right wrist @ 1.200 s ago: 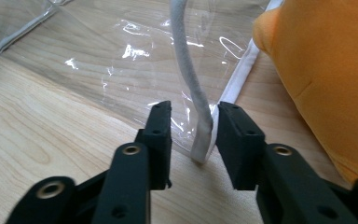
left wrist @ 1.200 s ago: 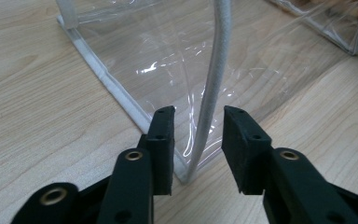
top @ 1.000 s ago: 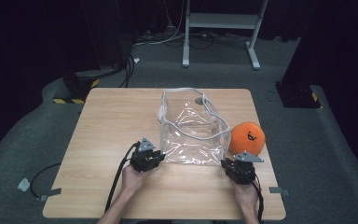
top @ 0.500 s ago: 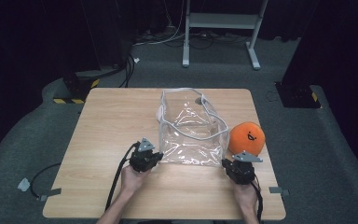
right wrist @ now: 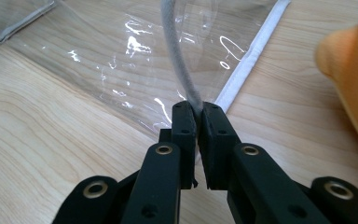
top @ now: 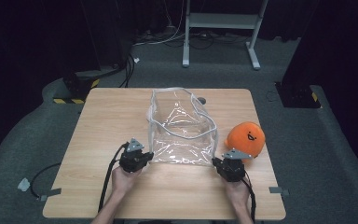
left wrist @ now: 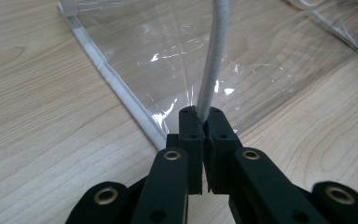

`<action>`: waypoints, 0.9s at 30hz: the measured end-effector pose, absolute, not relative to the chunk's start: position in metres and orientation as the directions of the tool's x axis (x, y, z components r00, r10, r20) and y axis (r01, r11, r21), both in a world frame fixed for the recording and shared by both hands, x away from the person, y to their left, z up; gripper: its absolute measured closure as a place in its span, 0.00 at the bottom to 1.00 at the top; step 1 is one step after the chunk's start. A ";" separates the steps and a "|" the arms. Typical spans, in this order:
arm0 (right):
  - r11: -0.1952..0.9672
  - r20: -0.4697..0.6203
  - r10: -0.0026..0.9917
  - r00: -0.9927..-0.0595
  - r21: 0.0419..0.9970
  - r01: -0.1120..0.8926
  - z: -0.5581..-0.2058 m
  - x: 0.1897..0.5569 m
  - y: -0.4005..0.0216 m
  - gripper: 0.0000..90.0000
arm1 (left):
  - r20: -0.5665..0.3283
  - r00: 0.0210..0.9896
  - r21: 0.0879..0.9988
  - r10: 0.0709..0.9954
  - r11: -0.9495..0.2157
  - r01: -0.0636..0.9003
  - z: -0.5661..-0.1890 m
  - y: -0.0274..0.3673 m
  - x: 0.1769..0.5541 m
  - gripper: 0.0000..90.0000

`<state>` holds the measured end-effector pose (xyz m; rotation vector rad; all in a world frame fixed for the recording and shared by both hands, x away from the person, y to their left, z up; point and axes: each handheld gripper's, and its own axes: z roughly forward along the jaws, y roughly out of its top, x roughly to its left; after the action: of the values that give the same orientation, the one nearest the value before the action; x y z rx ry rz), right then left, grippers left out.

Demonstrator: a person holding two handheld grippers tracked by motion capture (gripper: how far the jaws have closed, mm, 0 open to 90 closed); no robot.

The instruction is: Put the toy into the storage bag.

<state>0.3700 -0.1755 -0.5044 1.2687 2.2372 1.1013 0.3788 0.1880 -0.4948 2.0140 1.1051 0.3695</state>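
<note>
Almost nothing has changed since a moment ago: the clear plastic bag (top: pixel 181 127) sits in the same spot in the middle of the wooden table (top: pixel 102 121), and the orange plush toy (top: pixel 245 138) waits just beside it. So I think the work is paused. The left gripper (left wrist: pixel 204 122) is clamped tight on the bag's white edge cord (left wrist: pixel 214 56). The right gripper (right wrist: pixel 196 116) pinches the cord too. Both hands rest low at the bag's near corners, wrists straight.

Orange plush toy (right wrist: pixel 352 79) cut off at the right gripper view's edge, blurred, face hidden.
</note>
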 end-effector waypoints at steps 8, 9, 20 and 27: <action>0.311 0.086 0.824 -0.560 0.759 0.573 -0.503 0.375 -0.163 0.94 | -0.117 0.556 0.757 0.823 -0.288 0.586 -0.495 0.201 0.376 0.96; 0.315 0.082 0.822 -0.564 0.759 0.570 -0.503 0.376 -0.162 0.94 | -0.116 0.551 0.758 0.826 -0.285 0.587 -0.495 0.204 0.376 0.96; 0.323 0.102 0.804 -0.586 0.752 0.575 -0.503 0.380 -0.150 0.94 | -0.128 0.528 0.757 0.840 -0.261 0.599 -0.496 0.216 0.374 0.96; 0.329 0.102 0.799 -0.592 0.750 0.574 -0.503 0.378 -0.146 0.95 | -0.136 0.519 0.761 0.844 -0.246 0.600 -0.497 0.220 0.369 0.96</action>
<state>0.3785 -0.1459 -0.5033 1.2328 2.3126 1.1251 0.3689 0.2196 -0.4970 1.9596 1.1792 0.3858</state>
